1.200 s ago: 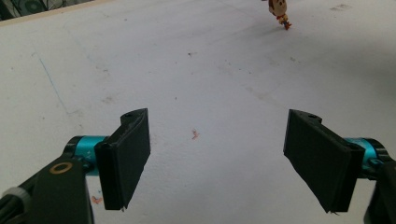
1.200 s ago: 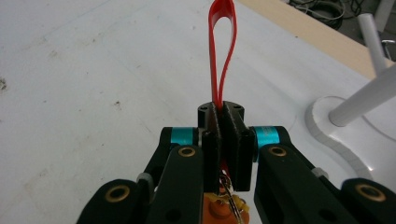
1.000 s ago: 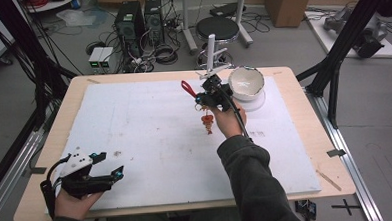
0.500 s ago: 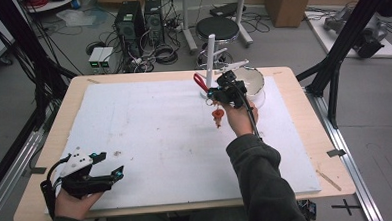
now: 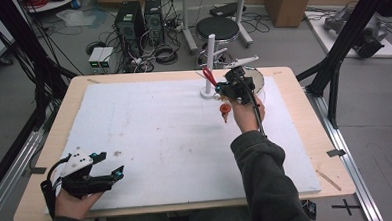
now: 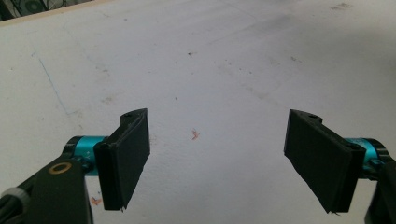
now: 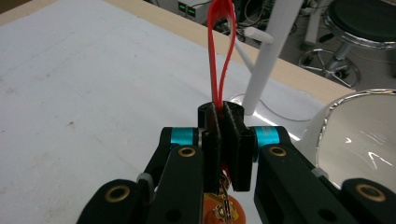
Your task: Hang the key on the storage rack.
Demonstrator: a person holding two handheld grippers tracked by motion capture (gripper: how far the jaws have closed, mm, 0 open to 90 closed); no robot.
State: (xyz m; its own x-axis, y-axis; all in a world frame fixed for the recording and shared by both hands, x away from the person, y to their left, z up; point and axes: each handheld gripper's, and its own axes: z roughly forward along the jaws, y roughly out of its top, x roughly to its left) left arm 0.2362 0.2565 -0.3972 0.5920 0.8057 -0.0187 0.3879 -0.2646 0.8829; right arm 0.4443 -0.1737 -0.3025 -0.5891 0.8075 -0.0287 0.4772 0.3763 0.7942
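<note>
Broadly, a wooden table (image 5: pixel 305 135) carries a white foam board (image 5: pixel 160 137) that covers most of its top. At the far right of the table stands a white bowl (image 7: pixel 369 140) with a shiny rim, and just beside it a white peg stand (image 5: pixel 210 55) rises upright from a round base.

The right gripper (image 5: pixel 223 89) is raised above the board's far edge, close to the stand. Its jaws are pressed together on a red loop (image 7: pixel 222 51), which sticks up past the pads toward the pole; a small orange charm (image 5: pixel 225 110) dangles beneath the gripper on the same strap.

The left gripper (image 5: pixel 109 167) sits at the near left corner, low over the board. Its pads (image 6: pixel 128 156) stand wide apart with nothing between them, only faintly stained foam.
</note>
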